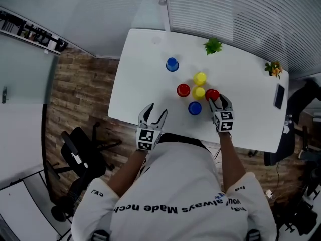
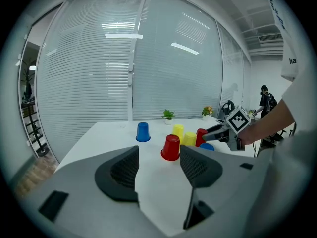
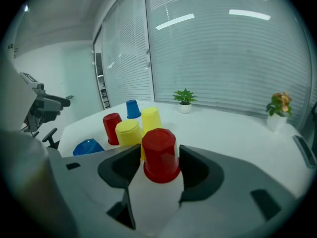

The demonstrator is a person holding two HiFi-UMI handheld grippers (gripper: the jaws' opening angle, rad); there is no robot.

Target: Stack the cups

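Found the right gripper point(image 1: 219, 100) with its pads spread to either side of a red cup point(image 3: 159, 152), close to its flanks but not visibly squeezing it. Saw that cup upside down on the white table point(image 1: 145, 69), mouth on the surface, closed base on top, long axis upright.

Noted the left gripper point(image 2: 159, 158) with its pads parted over bare tabletop only, near the front edge and well apart from the cups.

Counted five more cups past the right jaws, inverted and upright likewise: a near yellow cup point(image 3: 130, 133) just behind the red one, a far yellow cup point(image 3: 151, 119), a second red cup point(image 3: 112, 128) beside them, a far blue cup point(image 3: 132, 109) standing alone.

Lost the lower part of a near blue cup point(image 3: 88, 147) behind the gripper's body in the right gripper view; could not read its outline well there.

Made out a green plant point(image 1: 212, 45) and a flowering plant point(image 1: 274, 68) along the far edge, and a dark flat object point(image 1: 279, 96) too small to name.
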